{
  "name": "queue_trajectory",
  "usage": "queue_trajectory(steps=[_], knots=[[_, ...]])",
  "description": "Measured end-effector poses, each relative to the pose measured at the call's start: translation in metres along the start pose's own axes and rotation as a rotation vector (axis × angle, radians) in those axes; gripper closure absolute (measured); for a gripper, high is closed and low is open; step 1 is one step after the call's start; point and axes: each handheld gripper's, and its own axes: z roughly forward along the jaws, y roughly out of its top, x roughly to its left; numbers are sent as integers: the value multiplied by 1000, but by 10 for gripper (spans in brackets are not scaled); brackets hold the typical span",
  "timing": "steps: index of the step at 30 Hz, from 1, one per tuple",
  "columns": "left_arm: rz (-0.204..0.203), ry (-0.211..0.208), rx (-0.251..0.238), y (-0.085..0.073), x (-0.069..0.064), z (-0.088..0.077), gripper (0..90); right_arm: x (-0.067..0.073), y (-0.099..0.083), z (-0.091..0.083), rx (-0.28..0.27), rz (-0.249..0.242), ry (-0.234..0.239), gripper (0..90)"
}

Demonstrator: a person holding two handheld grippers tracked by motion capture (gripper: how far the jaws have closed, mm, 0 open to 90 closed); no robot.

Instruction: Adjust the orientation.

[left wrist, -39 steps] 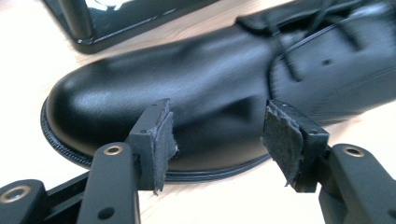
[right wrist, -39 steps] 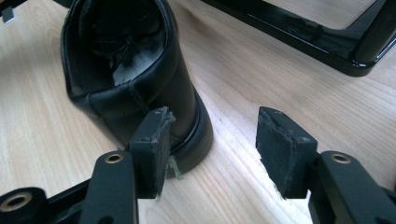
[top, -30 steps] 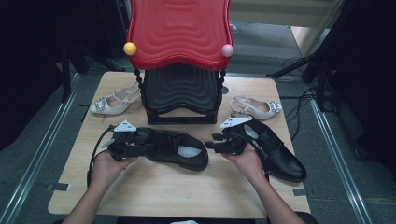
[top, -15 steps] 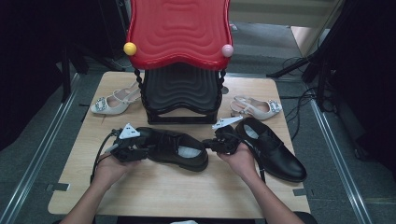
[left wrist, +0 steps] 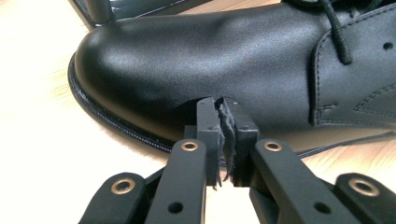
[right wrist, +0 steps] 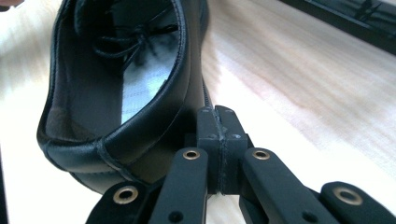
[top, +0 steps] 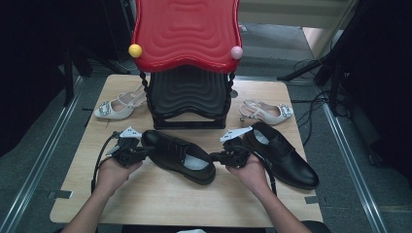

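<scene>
My left claw [top: 145, 150] is pressed together, empty, its jaws just closed, tips at the toe of the black shoe [top: 177, 155] mid-surface; my right claw [top: 216, 158], likewise closed on nothing, sits at its heel; the shoe's long axis runs between them.

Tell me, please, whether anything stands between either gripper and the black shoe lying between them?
Nothing visible does. The left gripper, jaws closed, sits against the toe of the black shoe, and the right gripper, also closed, sits against its heel.
</scene>
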Motion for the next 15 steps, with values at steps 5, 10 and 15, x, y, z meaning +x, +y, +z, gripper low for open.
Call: queue_trajectory(steps=[5,10,15], knots=[[-15,-37,5,1,1,-2,877,7,-4,-2,11,-2,3,900],[-30,-64,13,1,4,-2,875,15,-8,-3,19,3,11,900],[-16,-78,42,1,2,5,874,22,-11,-3,23,1,22,900]])
